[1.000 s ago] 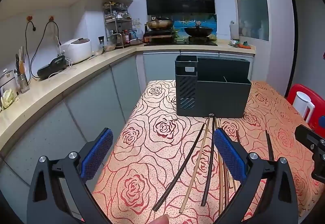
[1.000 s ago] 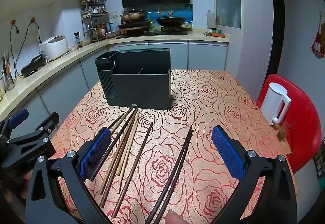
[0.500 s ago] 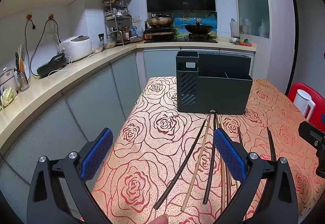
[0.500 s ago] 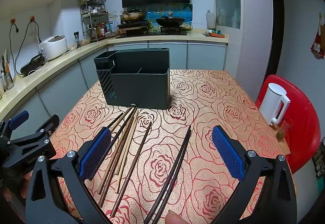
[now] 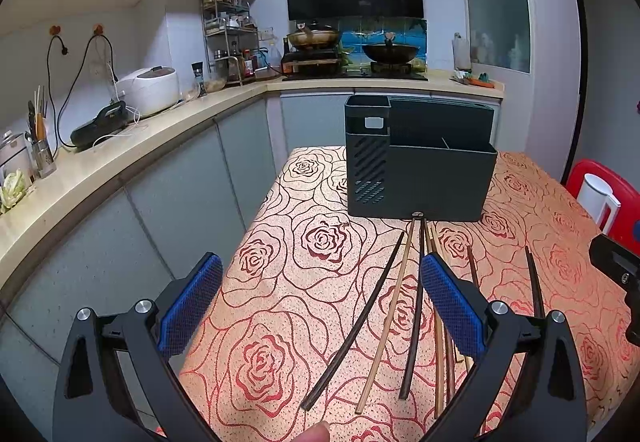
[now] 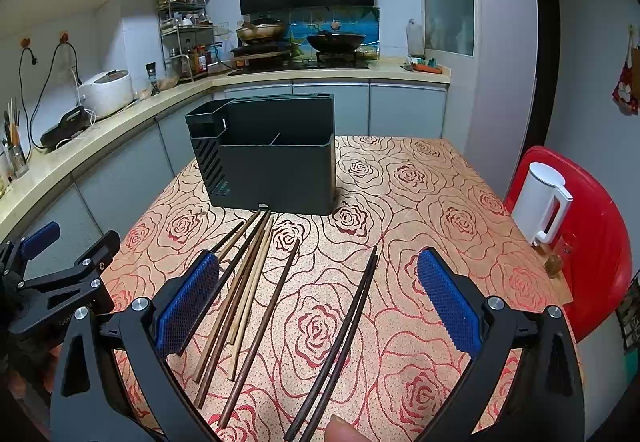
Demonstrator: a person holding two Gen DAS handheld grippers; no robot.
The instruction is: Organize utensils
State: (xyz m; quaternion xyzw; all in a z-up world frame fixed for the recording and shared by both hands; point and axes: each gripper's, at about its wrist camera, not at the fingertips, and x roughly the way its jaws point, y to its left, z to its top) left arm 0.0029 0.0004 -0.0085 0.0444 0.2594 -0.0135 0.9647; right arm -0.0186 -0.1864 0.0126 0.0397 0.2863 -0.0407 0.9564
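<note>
Several dark and light wooden chopsticks (image 6: 256, 282) lie loose on the rose-patterned tablecloth (image 6: 420, 201), fanned out in front of a dark grey utensil holder (image 6: 276, 169) with several compartments. A pair of dark chopsticks (image 6: 344, 330) lies apart to the right. In the left wrist view the chopsticks (image 5: 392, 306) lie between and right of the fingers, with the holder (image 5: 420, 169) behind. My left gripper (image 5: 320, 306) is open and empty above the table's left part. My right gripper (image 6: 316, 302) is open and empty above the chopsticks.
A white kettle (image 6: 540, 201) stands on a red chair (image 6: 588, 242) right of the table. The kitchen counter (image 5: 120, 157) runs along the left with a rice cooker (image 5: 148, 89). The table's left edge (image 5: 256, 226) drops off beside grey cabinets.
Both grippers have risen and tilted slightly; the holder sits a little lower in the left view. Nothing was grasped or moved.
</note>
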